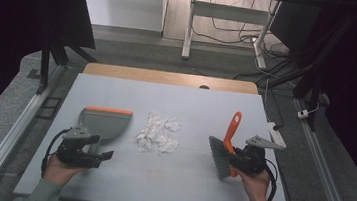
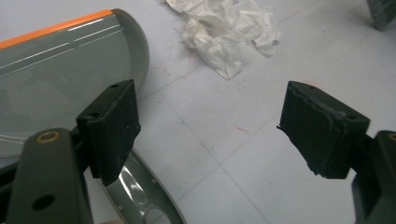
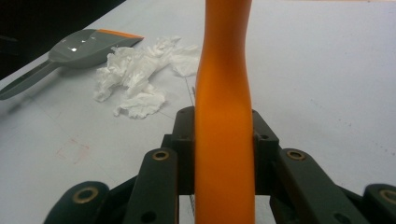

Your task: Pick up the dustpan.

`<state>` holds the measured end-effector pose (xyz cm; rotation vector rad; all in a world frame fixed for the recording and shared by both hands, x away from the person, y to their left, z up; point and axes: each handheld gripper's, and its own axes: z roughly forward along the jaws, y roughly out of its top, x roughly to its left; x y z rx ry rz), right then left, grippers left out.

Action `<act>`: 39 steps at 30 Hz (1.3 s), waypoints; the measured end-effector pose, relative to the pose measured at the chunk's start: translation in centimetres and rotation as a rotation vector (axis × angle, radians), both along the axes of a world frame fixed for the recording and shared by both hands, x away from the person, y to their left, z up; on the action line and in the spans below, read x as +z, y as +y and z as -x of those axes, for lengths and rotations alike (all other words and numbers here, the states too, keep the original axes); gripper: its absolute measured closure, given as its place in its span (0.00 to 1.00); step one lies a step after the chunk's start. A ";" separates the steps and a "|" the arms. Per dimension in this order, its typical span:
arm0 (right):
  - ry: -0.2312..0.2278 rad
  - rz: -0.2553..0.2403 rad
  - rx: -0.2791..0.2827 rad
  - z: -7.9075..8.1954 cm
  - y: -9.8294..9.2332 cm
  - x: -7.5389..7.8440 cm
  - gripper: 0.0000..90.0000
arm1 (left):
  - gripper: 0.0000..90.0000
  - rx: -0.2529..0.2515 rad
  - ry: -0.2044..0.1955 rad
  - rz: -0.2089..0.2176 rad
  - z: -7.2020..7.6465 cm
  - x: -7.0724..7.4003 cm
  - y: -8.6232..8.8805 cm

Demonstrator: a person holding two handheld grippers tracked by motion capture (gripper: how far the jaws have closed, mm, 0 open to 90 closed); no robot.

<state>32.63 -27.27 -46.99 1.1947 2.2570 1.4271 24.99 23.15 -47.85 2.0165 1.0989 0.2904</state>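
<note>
A grey dustpan (image 1: 104, 122) with an orange lip lies flat on the left of the table, its handle pointing toward the person. My left gripper (image 1: 102, 156) hovers just right of that handle, open, with nothing between its jaws; in the left gripper view the left gripper (image 2: 212, 116) frames bare table, with the dustpan (image 2: 56, 74) beside its left jaw. A pile of crumpled white tissue (image 1: 158, 134) (image 2: 229, 32) (image 3: 135, 74) sits mid-table. My right gripper (image 1: 235, 162) (image 3: 224, 135) is shut on the orange handle (image 3: 224, 93) of a grey-bristled brush (image 1: 218, 157), right of the tissue.
The grey table top (image 1: 191, 102) ends in a wooden strip at the far edge. A white object (image 1: 276, 133) lies near the right edge. Beyond the table stand white desk legs (image 1: 190, 26) and floor cables. Metal rails run along both sides.
</note>
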 end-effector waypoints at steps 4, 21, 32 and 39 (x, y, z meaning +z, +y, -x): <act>0.000 -0.002 -0.001 0.0 0.0 0.1 0.78 | 0.21 0.009 0.001 -0.031 0.0 0.9 0.0; 0.002 -0.002 -0.004 -0.1 0.0 0.1 0.78 | 0.13 0.187 0.143 -0.106 -3.4 1.9 1.1; 0.015 -0.026 -0.013 -0.3 -0.3 0.0 0.78 | 0.10 0.340 0.252 -0.098 -3.8 0.1 2.1; 0.010 -0.022 -0.013 -0.2 -0.2 0.0 0.78 | 0.11 0.380 0.263 -0.122 -3.7 -1.2 1.9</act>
